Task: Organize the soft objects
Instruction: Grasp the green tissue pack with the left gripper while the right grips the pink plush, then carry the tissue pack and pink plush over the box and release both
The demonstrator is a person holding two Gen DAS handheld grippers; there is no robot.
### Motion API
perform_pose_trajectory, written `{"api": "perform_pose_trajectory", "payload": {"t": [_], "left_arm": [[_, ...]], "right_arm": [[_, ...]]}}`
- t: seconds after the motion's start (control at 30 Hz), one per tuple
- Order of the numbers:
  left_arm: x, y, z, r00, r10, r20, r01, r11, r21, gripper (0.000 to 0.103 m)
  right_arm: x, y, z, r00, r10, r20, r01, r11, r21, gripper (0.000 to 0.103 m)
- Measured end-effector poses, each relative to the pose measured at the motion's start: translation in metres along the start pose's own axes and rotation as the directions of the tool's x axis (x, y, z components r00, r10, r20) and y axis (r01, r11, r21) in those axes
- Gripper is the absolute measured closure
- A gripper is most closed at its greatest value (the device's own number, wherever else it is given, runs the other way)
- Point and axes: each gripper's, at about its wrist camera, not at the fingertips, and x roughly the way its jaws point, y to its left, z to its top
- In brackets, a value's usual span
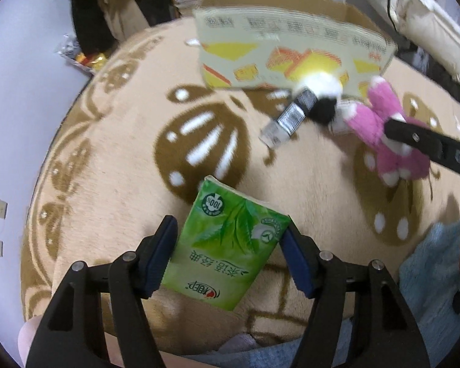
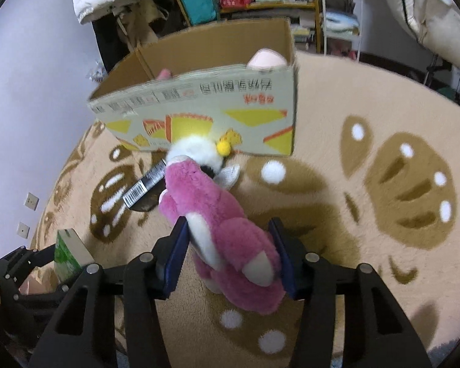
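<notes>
Plush toy (image 2: pixel 227 239), pink, was clamped between the right gripper (image 2: pixel 230 256) jaws above the blanket (image 2: pixel 383 245), aimed toward the cardboard box (image 2: pixel 205 107), apparently for deposit. Left gripper (image 1: pixel 230 257) jaws held 1 green tissue pack (image 1: pixel 227 245), likely queued for the same box, which already contained 2 soft items.

The cardboard box (image 2: pixel 205 104) wall, a black-and-white plush (image 2: pixel 196 153) and a dark packet (image 2: pixel 147 184) stand ahead; blanket (image 2: pixel 368 245) rightward lies open.

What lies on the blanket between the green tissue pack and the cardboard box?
In the left wrist view, only bare patterned blanket lies between the green tissue pack and the cardboard box; the black-and-white plush sits off to the right.
</notes>
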Motion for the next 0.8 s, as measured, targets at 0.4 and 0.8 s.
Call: {"api": "perform_pose_trajectory", "payload": {"t": [0.4,0.8], "left_arm": [[-0.036,0.02,0.026,0.982,0.068,0.175,-0.055,0.996,-0.075,0.039],[-0.047,0.021,0.096,0.961,0.036,0.276,-0.012,0.996,-0.085,0.041]], "right_arm": [[-0.07,0.008,0.011,0.975,-0.018,0.22,0.027,0.999,-0.035,0.048],[-0.092,0.004,0.049,0.947,-0.034,0.319,0.05,0.998,-0.042,0.048]]}}
